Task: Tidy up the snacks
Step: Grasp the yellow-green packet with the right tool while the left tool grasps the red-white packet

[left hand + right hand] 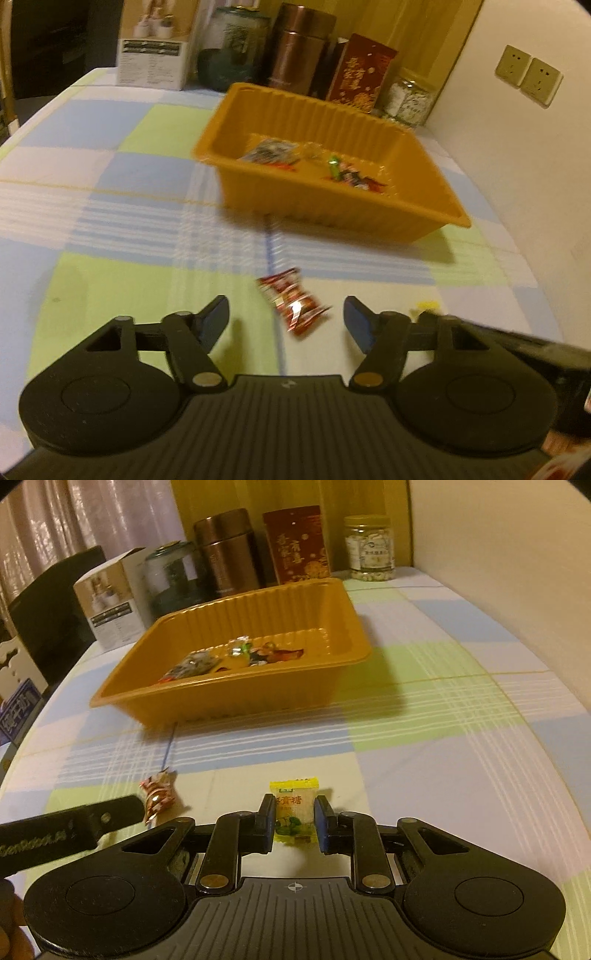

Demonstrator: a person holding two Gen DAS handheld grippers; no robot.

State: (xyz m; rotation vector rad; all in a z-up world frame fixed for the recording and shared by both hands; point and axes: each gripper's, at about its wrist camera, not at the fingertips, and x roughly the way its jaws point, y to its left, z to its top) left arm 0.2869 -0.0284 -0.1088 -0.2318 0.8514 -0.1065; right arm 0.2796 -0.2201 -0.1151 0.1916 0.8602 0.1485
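I have the right gripper [294, 821] closed on the yellow candy [293, 811]; its pads press the wrapper from both sides, low against the desk [461, 738]; the left gripper [284, 319] stands open, its fingers either side of the red candy [293, 304] and not touching it. Both sweets lie on the checked cloth in front of the orange tray [236, 698], near each other; the tray already holds a few wrapped snacks and sits well back toward the tins and jars at the wall.

I judge these to be very light, with crinkly foil or plastic wrappers that slide and crush easily; the sealed ends would fold if pinched, so the firm middle is the place to hold. The red one lies slantwise between my fingers; I'd want to close across its thickest part, or it may skid away on the cloth.
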